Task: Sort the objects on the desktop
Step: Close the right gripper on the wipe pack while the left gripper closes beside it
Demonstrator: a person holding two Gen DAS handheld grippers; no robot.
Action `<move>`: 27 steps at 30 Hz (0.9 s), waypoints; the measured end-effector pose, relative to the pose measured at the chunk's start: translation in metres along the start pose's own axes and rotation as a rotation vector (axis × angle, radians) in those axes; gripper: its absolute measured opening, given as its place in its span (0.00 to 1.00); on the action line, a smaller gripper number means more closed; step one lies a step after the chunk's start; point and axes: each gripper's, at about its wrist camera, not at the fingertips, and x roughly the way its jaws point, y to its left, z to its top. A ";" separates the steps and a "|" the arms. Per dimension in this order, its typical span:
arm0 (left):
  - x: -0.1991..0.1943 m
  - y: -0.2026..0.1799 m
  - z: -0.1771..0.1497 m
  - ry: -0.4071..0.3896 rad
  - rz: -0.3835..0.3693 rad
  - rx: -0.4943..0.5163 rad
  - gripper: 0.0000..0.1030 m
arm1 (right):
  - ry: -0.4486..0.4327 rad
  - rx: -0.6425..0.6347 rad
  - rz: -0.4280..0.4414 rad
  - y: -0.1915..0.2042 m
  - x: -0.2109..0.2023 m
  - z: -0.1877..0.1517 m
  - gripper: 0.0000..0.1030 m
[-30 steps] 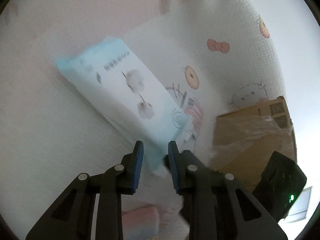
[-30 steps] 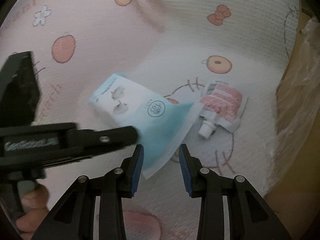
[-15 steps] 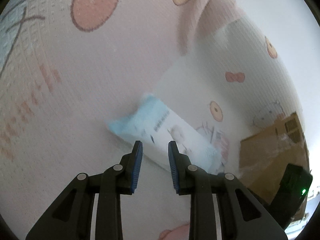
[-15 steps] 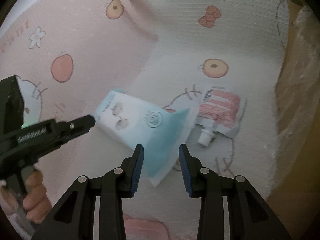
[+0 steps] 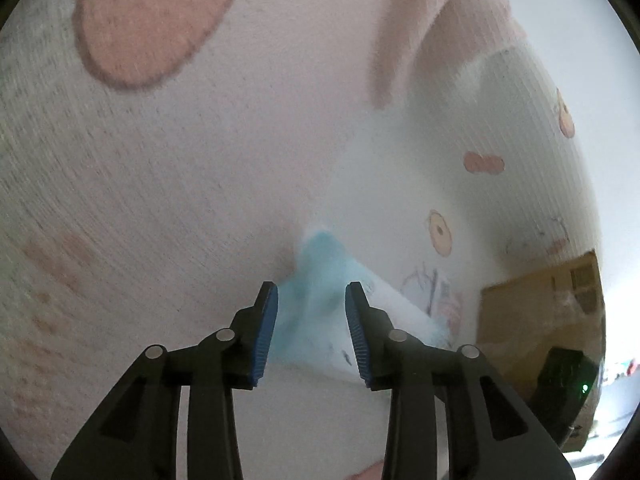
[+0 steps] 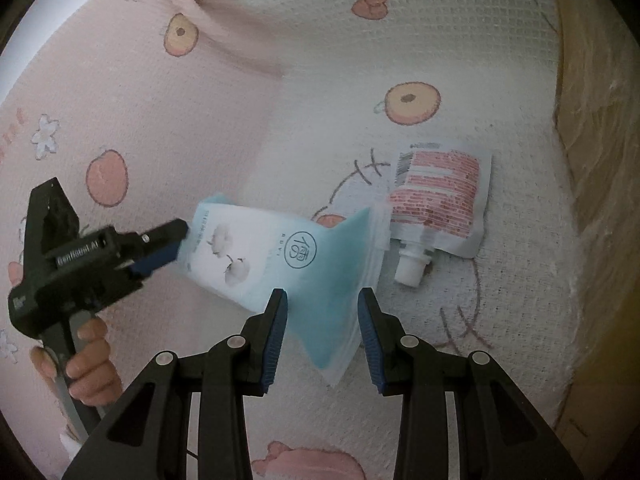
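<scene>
My grippers at the blue pack

My left gripper [image 5: 312,328] has just spread at the blue pack [image 6: 280,256]; my right gripper [image 6: 323,334] stands spread, pinching nothing.

Tissue pack [image 6: 256,256] left of pouch [image 6: 440,204]

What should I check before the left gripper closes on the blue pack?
1. Left gripper open: ok; its jaws have just been opening, and the end of the blue pack lies between them, unpressed.
2. Right gripper open, clamping nothing: ok.
3. Pack clear of the spout pouch: not ok; their edges meet.
4. Pack lying flat on the blanket: cannot tell.
5. Cardboard box within view: ok; whether it is open, cannot tell.
</scene>
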 end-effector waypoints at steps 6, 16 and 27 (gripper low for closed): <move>0.016 -0.003 0.002 0.086 -0.043 0.020 0.43 | -0.019 0.022 -0.015 0.001 -0.003 0.002 0.32; 0.031 0.009 -0.005 0.145 -0.028 0.011 0.48 | -0.050 -0.003 -0.045 0.000 -0.007 -0.002 0.46; 0.030 0.008 -0.012 0.103 -0.038 0.057 0.49 | 0.020 0.088 0.093 -0.010 0.011 0.003 0.47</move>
